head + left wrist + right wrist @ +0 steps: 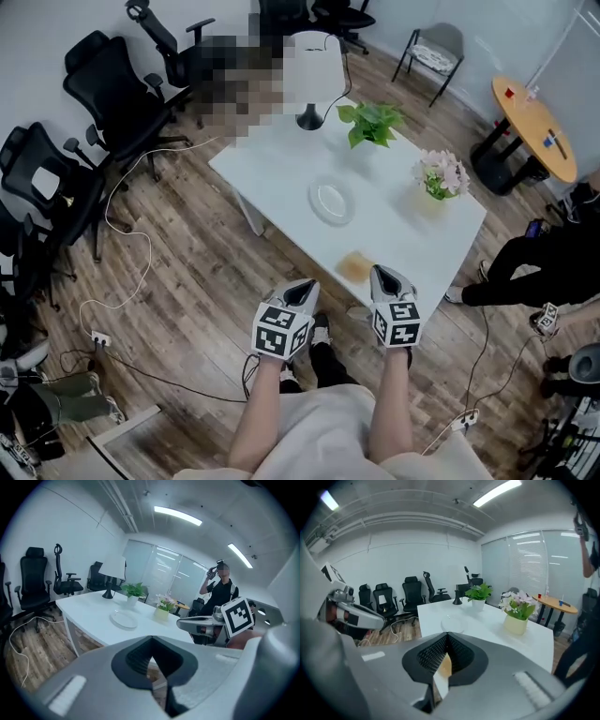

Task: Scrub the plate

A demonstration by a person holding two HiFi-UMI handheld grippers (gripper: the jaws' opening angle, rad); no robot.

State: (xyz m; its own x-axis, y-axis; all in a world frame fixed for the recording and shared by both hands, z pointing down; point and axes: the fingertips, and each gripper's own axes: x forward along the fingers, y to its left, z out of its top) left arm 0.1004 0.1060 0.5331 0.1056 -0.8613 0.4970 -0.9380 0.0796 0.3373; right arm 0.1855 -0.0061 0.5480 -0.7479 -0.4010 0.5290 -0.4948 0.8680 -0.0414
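Note:
A clear round plate [332, 202] lies at the middle of the white table [281, 159]. A tan sponge [355, 266] rests near the table's front edge. Both grippers hover off that near edge, above the floor. My left gripper [305, 287] is shut with nothing in it, left of the sponge. My right gripper [382, 273] is shut and empty, just right of the sponge. In the left gripper view the plate [124, 619] is ahead past the closed jaw tips [151, 639]. In the right gripper view the plate [452, 620] is ahead and the sponge [444, 665] shows through the gap behind the tips [447, 634].
A lamp [312, 80], a green plant [372, 122] and a pot of pink flowers [441, 176] stand on the table's far side. Black office chairs [112, 84] and a white cable [127, 234] are left; a round wooden table [534, 127] and a person [534, 262] right.

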